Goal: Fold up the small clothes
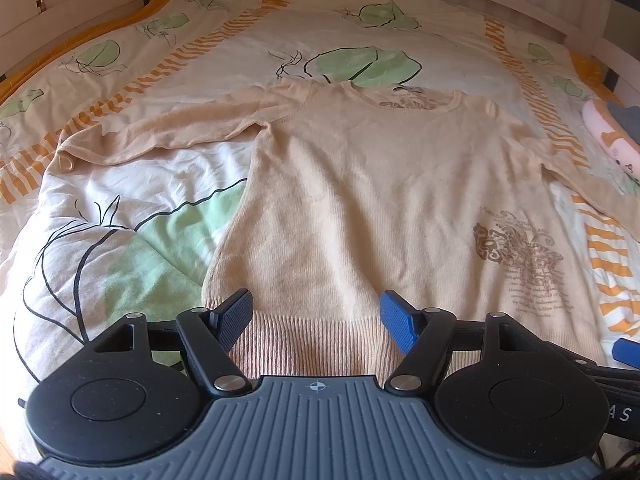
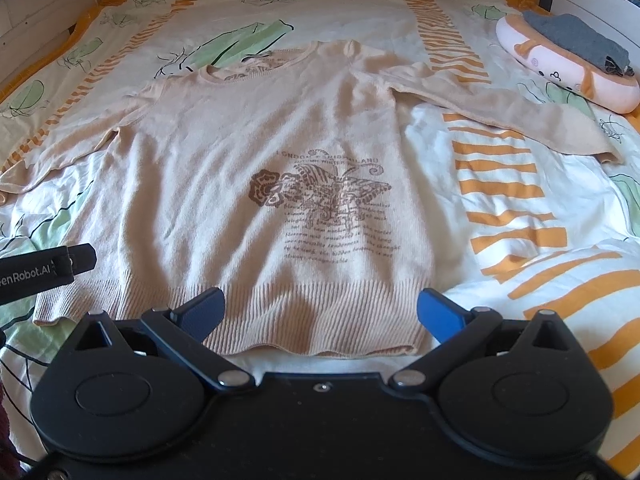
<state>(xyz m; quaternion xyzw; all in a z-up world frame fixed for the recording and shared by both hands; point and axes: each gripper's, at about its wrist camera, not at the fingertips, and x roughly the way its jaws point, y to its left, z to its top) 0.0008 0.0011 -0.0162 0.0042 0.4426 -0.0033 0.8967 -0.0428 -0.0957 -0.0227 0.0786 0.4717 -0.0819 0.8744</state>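
Beige knit, fine and slightly fuzzy, makes up the long-sleeved sweater (image 2: 256,152) lying face up and flat on the bed, neckline away from the cameras and ribbed hem (image 2: 280,312) nearest them. A brown printed motif of a rose, a winged shape and lines of script (image 2: 320,204) sits low on the front. One sleeve (image 1: 160,128) stretches out to the left, the other (image 2: 500,116) angles off to the right toward a pink and orange plush pillow (image 2: 560,76) with a folded grey cloth (image 2: 576,40) on top. Underneath is a soft, rumpled cream quilt with green leaf outlines and orange stripes (image 2: 512,200).

Both tongs are released and hold nothing: the left gripper (image 1: 316,316) hovers over the left part of the hem with its blue textured pads (image 1: 394,320) spread wide, and the right gripper (image 2: 320,312) sits just in front of the hem near its right part, jaws equally parted. Whether any pad actually touches the fabric is hard to judge from these low angles.

No fold appears to have been made yet; this looks like the start, with the garment laid out. A sensible next move would be pinching a sleeve or a side edge and carrying it across the body. The knit is limp and stretchy, so a shallow grip may slip or drag the layer beneath.
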